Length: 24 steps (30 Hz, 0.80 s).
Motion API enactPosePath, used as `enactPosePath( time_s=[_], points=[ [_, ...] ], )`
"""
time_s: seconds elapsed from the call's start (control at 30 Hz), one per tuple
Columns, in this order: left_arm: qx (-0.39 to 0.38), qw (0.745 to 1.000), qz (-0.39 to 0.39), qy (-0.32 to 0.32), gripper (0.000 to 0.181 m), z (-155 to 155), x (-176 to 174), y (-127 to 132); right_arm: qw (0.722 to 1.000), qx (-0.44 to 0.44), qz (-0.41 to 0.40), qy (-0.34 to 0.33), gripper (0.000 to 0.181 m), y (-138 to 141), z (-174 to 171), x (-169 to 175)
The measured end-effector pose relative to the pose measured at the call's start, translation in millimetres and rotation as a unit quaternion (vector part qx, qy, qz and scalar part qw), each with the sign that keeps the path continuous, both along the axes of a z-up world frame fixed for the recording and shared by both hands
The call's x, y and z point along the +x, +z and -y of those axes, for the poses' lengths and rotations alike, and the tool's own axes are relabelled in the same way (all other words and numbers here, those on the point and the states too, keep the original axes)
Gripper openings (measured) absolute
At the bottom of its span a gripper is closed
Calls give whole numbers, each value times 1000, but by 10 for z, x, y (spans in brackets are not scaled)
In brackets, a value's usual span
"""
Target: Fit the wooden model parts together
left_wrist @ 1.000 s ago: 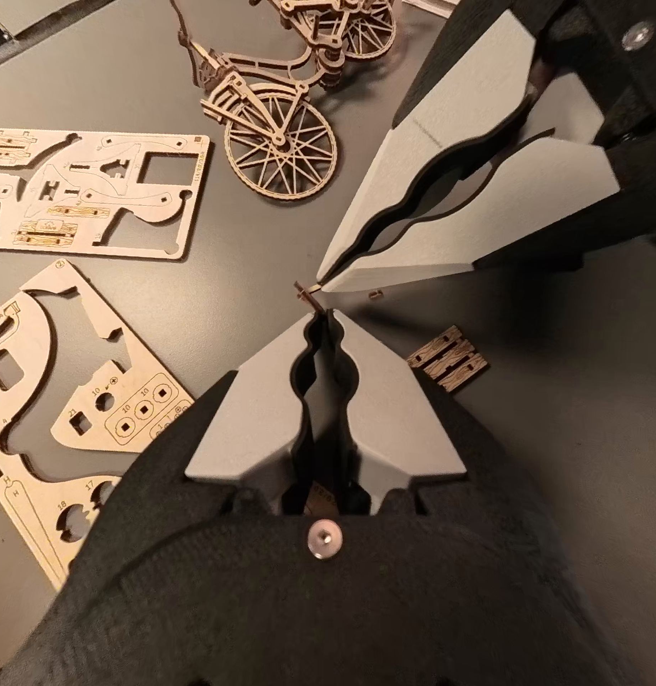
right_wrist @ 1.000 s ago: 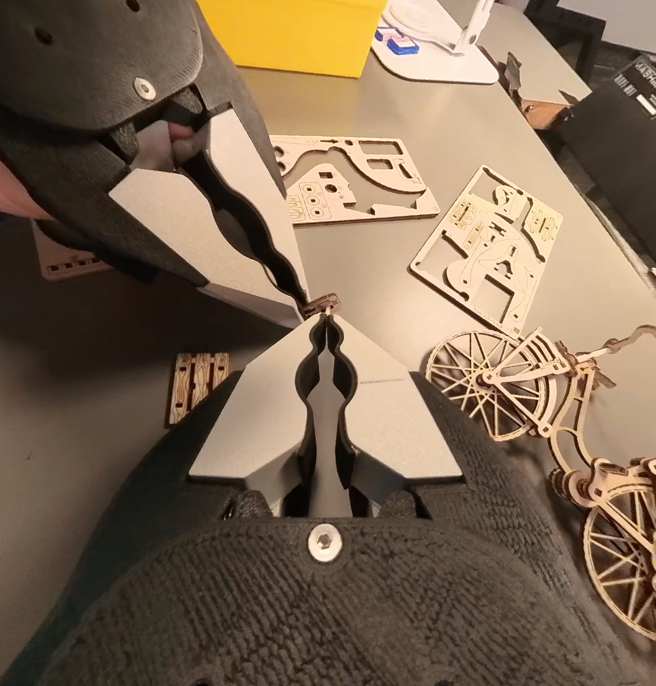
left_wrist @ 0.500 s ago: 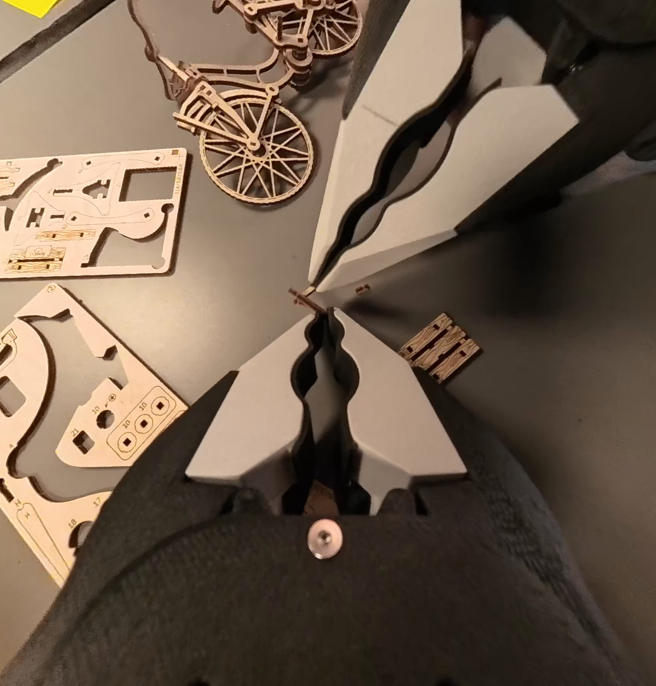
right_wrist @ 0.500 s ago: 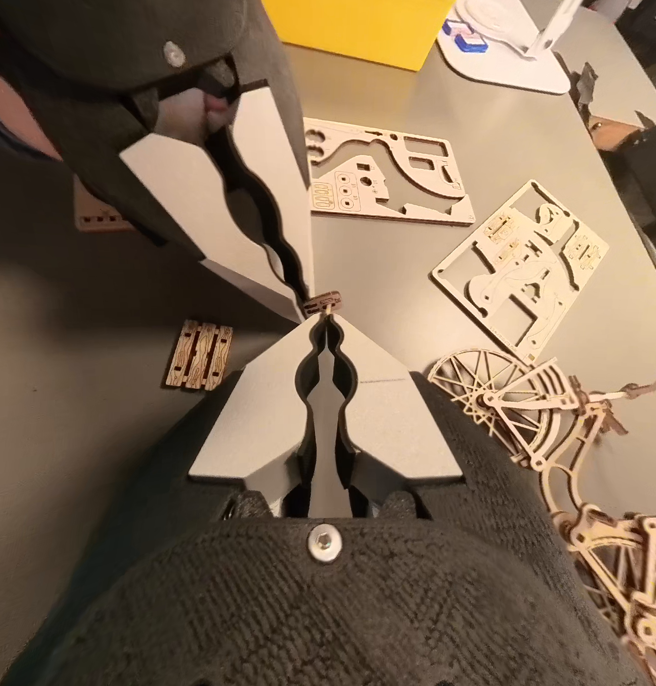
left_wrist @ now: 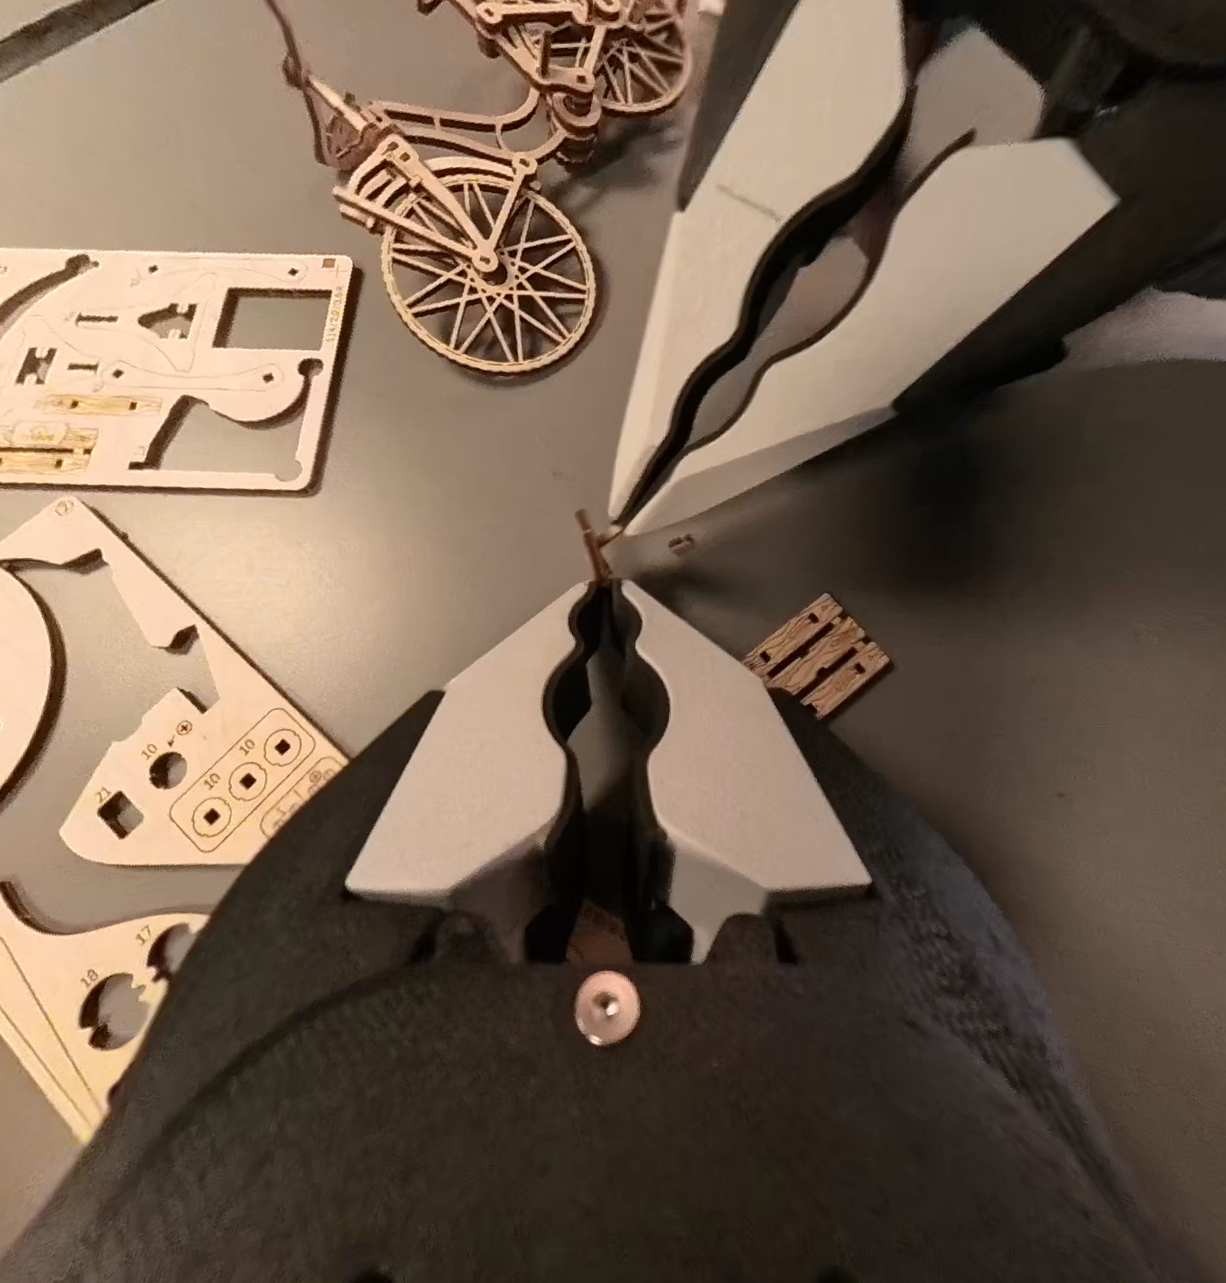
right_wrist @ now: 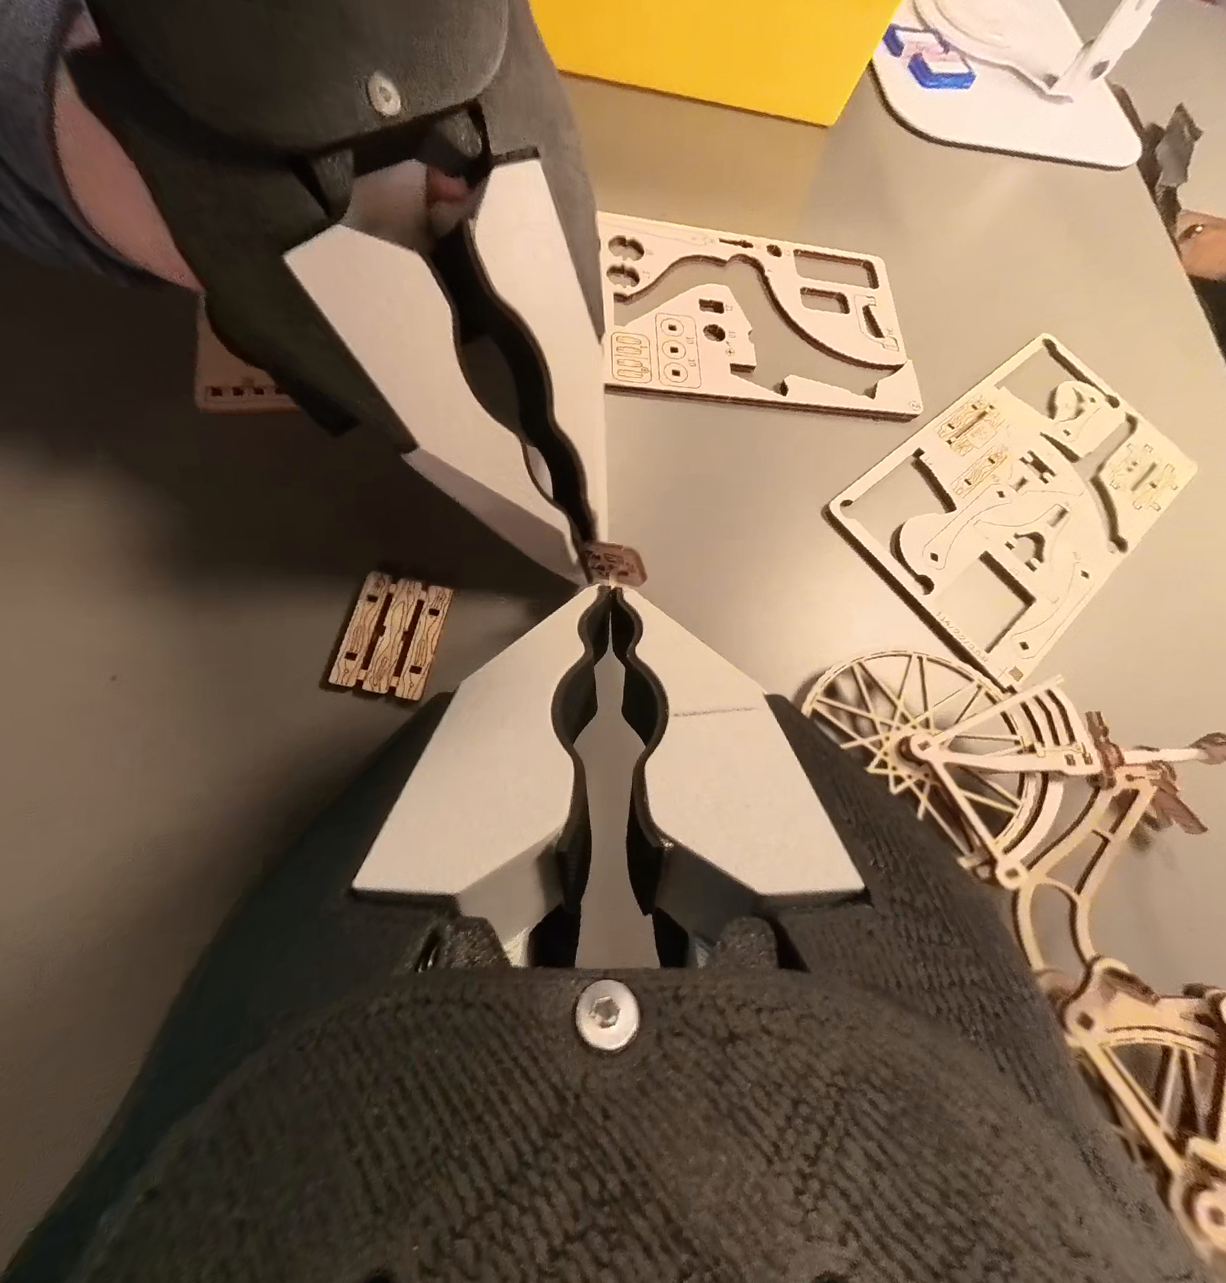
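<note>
On the matte grey table (left_wrist: 1012, 902), pale laser-cut plywood sheets (left_wrist: 145, 368) lie at the left, their punched-out shapes leaving curved holes. Beside them lies a spoked wooden bicycle model (left_wrist: 485, 278). At centre, the left gripper (left_wrist: 601, 582), grey wedge fingers with wavy black inner edges, is closed on a small flat wooden part (right_wrist: 613, 561) held on edge above the table. The right gripper (right_wrist: 610, 590) meets it tip to tip, pinched on a tiny peg-like sliver (left_wrist: 610, 536). A slatted, grain-etched wooden panel (left_wrist: 818, 656) lies to the right.

Black textured grippers, grey wavy-edged fingers (left_wrist: 471, 750)
</note>
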<state>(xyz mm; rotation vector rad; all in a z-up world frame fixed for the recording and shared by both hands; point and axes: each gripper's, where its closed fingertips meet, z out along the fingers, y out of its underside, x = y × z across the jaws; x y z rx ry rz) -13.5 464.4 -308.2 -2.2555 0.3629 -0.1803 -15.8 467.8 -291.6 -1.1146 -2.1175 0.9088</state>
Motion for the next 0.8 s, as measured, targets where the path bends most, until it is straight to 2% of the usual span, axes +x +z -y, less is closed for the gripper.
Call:
enactPosePath(
  time_s=[0.2,0.53,0.7,0.8],
  points=[
    [-4,1000,13,19,1,-17,-30,-2,999,3,-30,-19,0,76,-22,22],
    [-5,1000,13,19,1,-17,-31,-4,999,14,-25,-26,0,42,3,-10],
    [3,1000,-31,3,1,-17,-27,-5,999,17,-21,-38,0,36,-11,-26],
    [2,1000,-23,3,1,-17,-21,-2,998,22,-26,-44,0,50,-19,-40]
  ],
)
